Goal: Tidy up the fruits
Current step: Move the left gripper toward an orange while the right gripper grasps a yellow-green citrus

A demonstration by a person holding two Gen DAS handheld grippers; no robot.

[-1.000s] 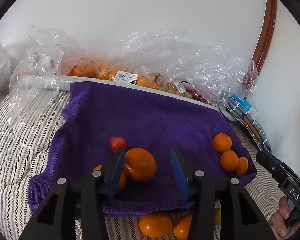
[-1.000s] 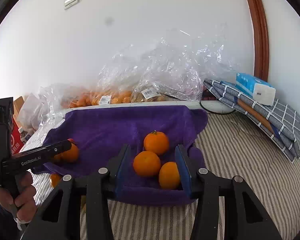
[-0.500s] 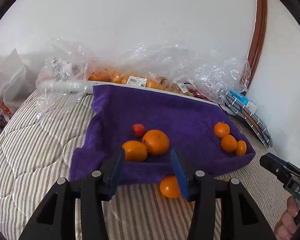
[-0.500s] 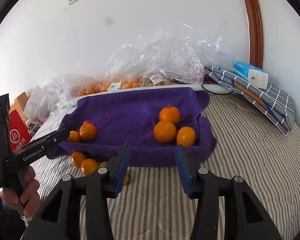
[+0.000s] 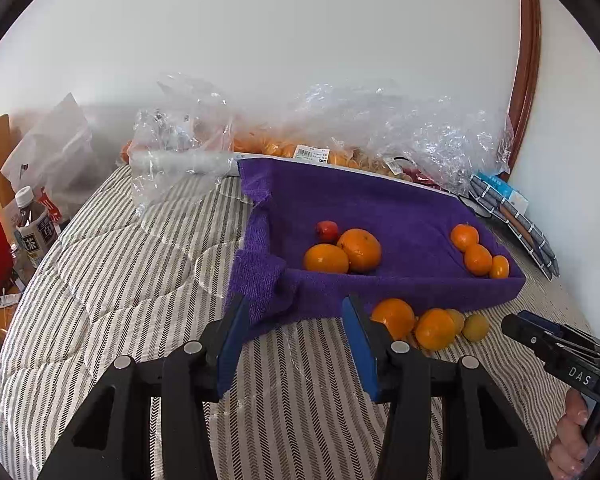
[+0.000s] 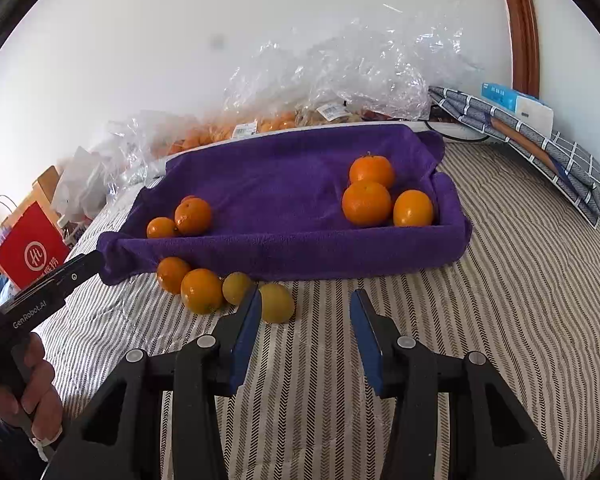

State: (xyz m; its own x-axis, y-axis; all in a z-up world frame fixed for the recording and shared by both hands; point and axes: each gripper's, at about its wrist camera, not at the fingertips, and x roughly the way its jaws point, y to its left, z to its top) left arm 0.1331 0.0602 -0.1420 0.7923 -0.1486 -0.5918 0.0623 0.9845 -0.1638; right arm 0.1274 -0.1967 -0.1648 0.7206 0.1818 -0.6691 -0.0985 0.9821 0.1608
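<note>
Left wrist view shows the left gripper point(image 5: 294, 336) with jaws apart and empty, over open striped bedding point(image 5: 112, 280) beside the front left corner of the purple towel tray point(image 5: 380, 292). The right gripper point(image 6: 304, 330) is likewise parted and holds nothing, with clear bedding ahead of it. Inside the tray lie two oranges point(image 5: 342, 252) and one small red fruit point(image 5: 327, 231) at left, and three oranges point(image 6: 374, 196) at right. Four loose fruits point(image 6: 216, 288) sit on the bedding against the tray's front wall. Crumpled plastic bags point(image 5: 380, 128) crowd the wall behind; folded cloth point(image 6: 540, 148) lies at right.
</note>
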